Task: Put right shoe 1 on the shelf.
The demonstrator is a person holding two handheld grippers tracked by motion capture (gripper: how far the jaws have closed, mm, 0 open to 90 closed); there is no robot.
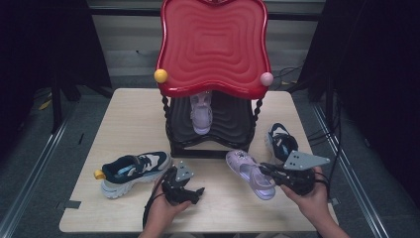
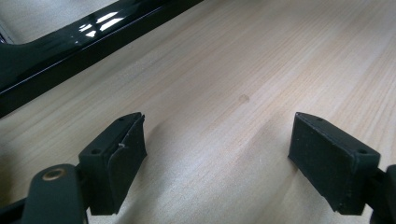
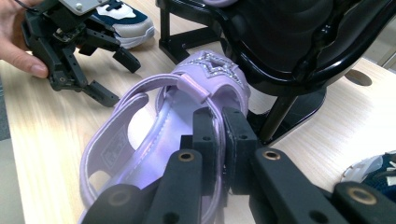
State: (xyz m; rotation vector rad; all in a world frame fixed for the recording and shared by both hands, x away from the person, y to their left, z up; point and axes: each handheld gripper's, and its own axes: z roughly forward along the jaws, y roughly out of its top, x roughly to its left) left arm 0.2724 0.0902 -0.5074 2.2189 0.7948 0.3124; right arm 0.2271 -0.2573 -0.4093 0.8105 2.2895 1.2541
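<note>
At the bottom right of the high view, the right gripper point(image 1: 267, 171) is clamped on the side rim of a lilac sandal point(image 1: 250, 173). In the right gripper view its two jaws stand pressed together on that thin rim at the lower centre point(image 3: 219, 140), and the sandal point(image 3: 154, 135) runs from there up to the middle of the frame, toe toward the black rack base. Whether the sole touches the table point(image 1: 124, 124) cannot be told.

At the bottom centre of the high view, the left gripper point(image 1: 190, 191) sits in the person's left hand point(image 1: 163, 210), low over the table. Its jaws stand wide apart with nothing between them; the left gripper view shows only bare wood point(image 2: 243, 70) past the pads.

Farther up on the left lies a navy sneaker point(image 1: 133, 171) on its sole. A second navy sneaker point(image 1: 281, 141) lies at the right, just beyond the right gripper.

At the centre stands a red-topped rack point(image 1: 214, 44), with another lilac sandal point(image 1: 201, 113) on its black lower shelf. A yellow knob point(image 1: 160, 76) and a pink knob point(image 1: 266, 79) sit at the front corners of its red top.
</note>
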